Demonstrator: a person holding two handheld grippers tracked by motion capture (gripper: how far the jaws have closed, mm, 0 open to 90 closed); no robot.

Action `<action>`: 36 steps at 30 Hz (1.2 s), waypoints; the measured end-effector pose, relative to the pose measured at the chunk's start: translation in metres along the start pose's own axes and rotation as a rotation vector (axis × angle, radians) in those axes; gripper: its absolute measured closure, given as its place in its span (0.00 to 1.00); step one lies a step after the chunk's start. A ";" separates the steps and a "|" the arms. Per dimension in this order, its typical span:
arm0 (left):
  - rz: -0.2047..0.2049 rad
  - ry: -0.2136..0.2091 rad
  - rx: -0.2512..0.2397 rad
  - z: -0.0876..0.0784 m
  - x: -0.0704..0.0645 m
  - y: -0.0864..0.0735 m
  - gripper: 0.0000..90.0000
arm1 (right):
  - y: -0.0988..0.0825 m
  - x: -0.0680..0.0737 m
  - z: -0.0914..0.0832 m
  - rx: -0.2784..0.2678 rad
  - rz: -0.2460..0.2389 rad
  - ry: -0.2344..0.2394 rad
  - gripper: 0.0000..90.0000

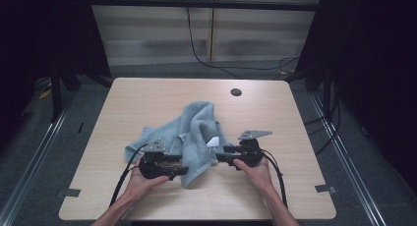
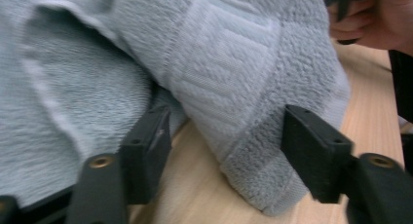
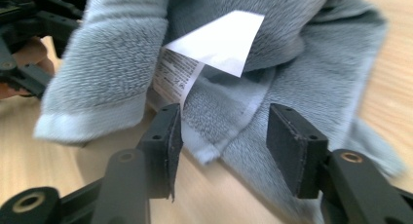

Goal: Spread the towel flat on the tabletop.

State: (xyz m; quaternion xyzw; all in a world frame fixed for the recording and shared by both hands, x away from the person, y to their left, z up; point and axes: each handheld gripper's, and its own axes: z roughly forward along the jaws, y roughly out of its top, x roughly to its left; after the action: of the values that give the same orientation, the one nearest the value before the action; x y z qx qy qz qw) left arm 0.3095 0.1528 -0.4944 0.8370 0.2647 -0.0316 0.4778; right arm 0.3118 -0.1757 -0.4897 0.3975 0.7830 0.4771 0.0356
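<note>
Grey-blue towel (image 1: 189,137) lying crumpled in the centre of the pale wooden surface (image 1: 275,118), one end trailing toward the upper middle of the high view, the rest bunched toward the lower middle. Left claw (image 1: 184,171), at lower left of centre, is released: in the left gripper view its jaws stand apart on either side of a hemmed corner fold (image 2: 253,136), pads not pressing on the cloth. Right claw (image 1: 220,157), at lower right of centre, is likewise released; in the right gripper view its jaws straddle a towel edge just below the white care label (image 3: 219,41), which sticks up from the seam. Judged stage: early. No neat fold shows, the cloth is unflattened, and neither corner is yet gripped. Remaining, by this reading: closing on both edges, lifting, spreading the towel flat, then folding it
</note>
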 end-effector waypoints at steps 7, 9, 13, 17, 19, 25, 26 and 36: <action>0.003 0.012 -0.019 -0.007 0.005 -0.001 0.90 | -0.005 0.003 0.031 0.060 -0.027 -0.010 0.51; -0.003 0.026 -0.036 -0.012 0.008 0.000 0.94 | -0.004 0.003 0.032 0.056 -0.044 -0.021 0.53; -0.027 0.018 -0.060 -0.018 0.011 0.000 0.95 | -0.004 0.005 0.029 0.051 -0.062 -0.064 0.83; 0.000 0.000 -0.020 -0.009 0.000 0.000 0.74 | 0.001 0.007 0.017 0.010 -0.064 -0.063 0.93; 0.023 0.018 0.026 0.002 -0.006 0.000 0.60 | 0.005 0.009 0.007 -0.016 -0.064 -0.053 0.94; 0.034 0.032 0.051 0.011 -0.011 0.002 0.37 | 0.012 0.006 -0.030 -0.092 -0.047 -0.076 0.95; 0.030 0.031 0.055 0.013 -0.011 0.002 0.35 | 0.012 0.005 -0.034 -0.097 -0.044 -0.076 0.95; 0.110 0.034 0.095 0.021 -0.016 0.002 0.76 | 0.001 -0.006 -0.099 -0.190 -0.007 -0.149 0.95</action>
State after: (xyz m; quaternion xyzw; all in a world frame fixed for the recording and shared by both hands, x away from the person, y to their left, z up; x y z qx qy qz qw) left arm 0.3006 0.1283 -0.4996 0.8724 0.2246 -0.0035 0.4340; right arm 0.2736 -0.2507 -0.4372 0.4240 0.7308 0.5183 0.1328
